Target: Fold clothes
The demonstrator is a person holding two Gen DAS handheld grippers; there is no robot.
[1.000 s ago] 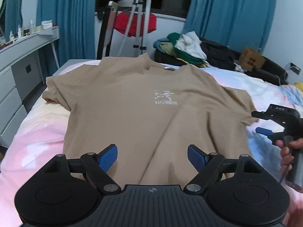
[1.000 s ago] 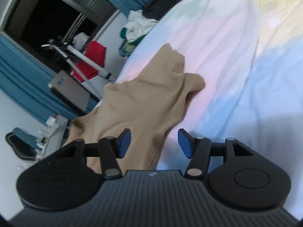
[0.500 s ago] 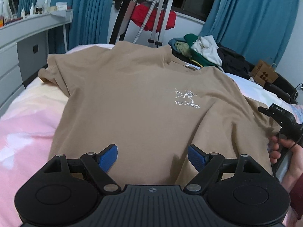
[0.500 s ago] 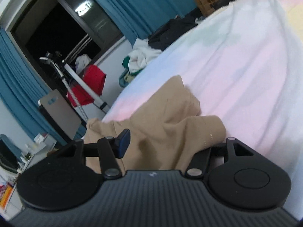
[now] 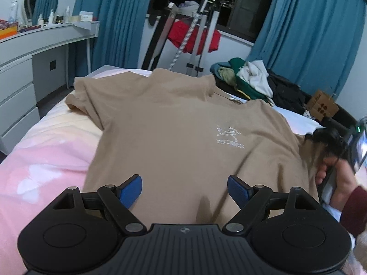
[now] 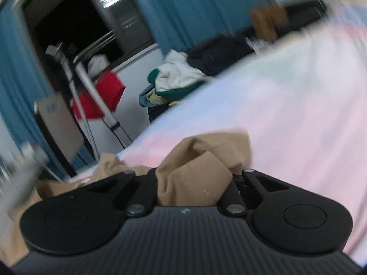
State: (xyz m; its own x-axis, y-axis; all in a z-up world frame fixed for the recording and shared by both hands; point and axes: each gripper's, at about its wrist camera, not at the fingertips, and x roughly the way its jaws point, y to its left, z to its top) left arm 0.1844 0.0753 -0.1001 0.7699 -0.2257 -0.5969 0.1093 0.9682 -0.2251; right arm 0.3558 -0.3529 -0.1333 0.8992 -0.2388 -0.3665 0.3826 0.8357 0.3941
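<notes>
A tan T-shirt (image 5: 174, 133) with a white chest logo lies front up on the pastel bedsheet (image 5: 45, 160). My left gripper (image 5: 184, 189) is open, its blue pads just above the shirt's lower hem. My right gripper (image 6: 195, 178) is shut on the shirt's right sleeve (image 6: 206, 160), whose bunched cloth fills the space between the fingers and hides the pads. In the left wrist view the right gripper (image 5: 330, 142) and the hand holding it sit at the shirt's right edge.
A pile of clothes (image 5: 247, 80) and a brown box (image 5: 322, 107) lie past the bed's far side. A white dresser (image 5: 27, 73) stands on the left. A garment steamer stand (image 5: 201, 34) with a red garment is behind the bed, before blue curtains.
My right gripper has closed on the sleeve and is moving, as its view is blurred. My left gripper has come lower and closer over the shirt's hem, still open.
</notes>
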